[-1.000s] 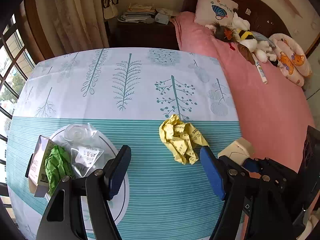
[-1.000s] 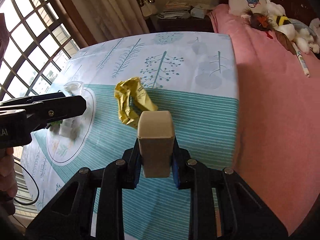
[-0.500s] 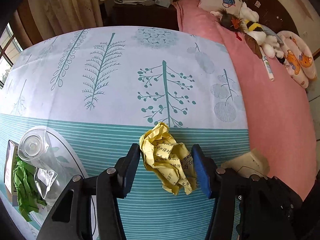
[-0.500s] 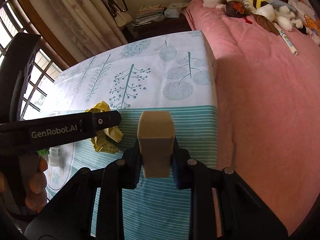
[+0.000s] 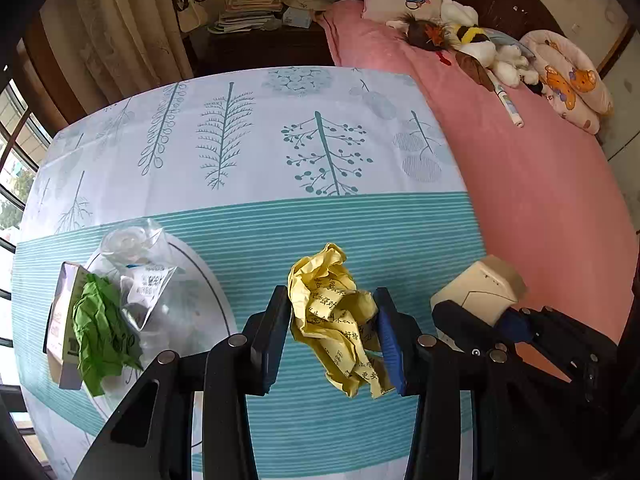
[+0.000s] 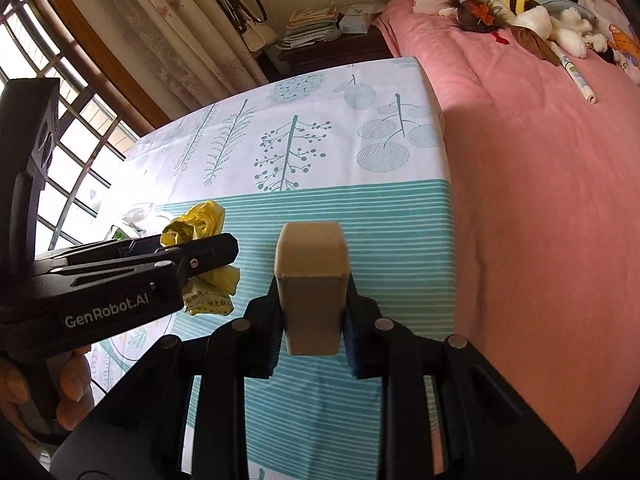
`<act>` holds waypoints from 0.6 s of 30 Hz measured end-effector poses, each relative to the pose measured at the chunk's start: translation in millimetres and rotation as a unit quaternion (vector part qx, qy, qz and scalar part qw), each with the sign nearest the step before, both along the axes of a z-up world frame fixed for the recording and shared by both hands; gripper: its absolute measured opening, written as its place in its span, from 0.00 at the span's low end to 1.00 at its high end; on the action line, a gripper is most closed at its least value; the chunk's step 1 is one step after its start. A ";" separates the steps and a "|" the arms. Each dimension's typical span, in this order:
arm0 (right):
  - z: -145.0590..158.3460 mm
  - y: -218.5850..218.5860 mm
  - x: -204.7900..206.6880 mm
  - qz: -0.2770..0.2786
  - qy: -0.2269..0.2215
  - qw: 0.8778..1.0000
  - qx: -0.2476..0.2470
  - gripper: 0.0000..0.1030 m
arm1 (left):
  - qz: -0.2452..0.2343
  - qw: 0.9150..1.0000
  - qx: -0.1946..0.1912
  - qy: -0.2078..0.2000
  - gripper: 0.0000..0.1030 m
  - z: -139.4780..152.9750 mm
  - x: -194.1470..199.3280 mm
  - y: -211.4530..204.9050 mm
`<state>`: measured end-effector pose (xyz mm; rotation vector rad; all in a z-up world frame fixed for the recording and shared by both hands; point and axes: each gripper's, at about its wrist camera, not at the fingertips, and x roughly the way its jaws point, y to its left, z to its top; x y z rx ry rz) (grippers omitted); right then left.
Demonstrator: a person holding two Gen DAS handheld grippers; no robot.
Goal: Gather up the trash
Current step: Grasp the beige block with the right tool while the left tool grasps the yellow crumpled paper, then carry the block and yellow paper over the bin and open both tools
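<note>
The crumpled yellow paper (image 5: 336,316), printed with dark characters, sits lifted between two dark pads over the teal-striped part of the tablecloth, its loose lower end hanging down. The small beige bin (image 6: 312,284), boxy with rounded corners, is clamped upright between another pair of pads just to the right of the paper. Further left on the cloth lie a crumpled green paper (image 5: 102,328) against a small carton (image 5: 60,320), with a clear plastic wrapper (image 5: 140,264) touching them.
</note>
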<state>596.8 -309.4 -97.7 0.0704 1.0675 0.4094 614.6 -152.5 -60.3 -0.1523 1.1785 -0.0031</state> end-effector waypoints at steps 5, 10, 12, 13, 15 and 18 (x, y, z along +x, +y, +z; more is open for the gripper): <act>12.6 11.0 -41.7 0.007 0.002 1.000 0.003 0.21 | -0.008 1.000 0.000 -0.014 0.41 25.5 -68.5 12.5; 30.3 26.6 -106.3 0.010 -0.003 1.000 0.007 0.21 | -0.022 0.999 -0.001 -0.026 0.41 46.5 -155.9 32.9; 36.8 34.7 -136.6 0.007 -0.007 1.000 0.006 0.21 | -0.029 0.999 -0.002 -0.032 0.41 53.1 -194.7 43.0; 40.0 39.1 -152.8 0.004 -0.009 1.000 0.007 0.21 | -0.032 0.999 -0.002 -0.034 0.41 56.3 -214.2 49.2; 45.9 47.9 -185.4 -0.002 -0.011 1.000 0.010 0.21 | -0.039 0.998 -0.003 -0.040 0.41 61.8 -251.7 61.5; 54.8 66.3 -236.6 -0.006 -0.019 1.000 0.010 0.21 | -0.050 0.998 -0.003 -0.047 0.41 66.1 -309.7 80.9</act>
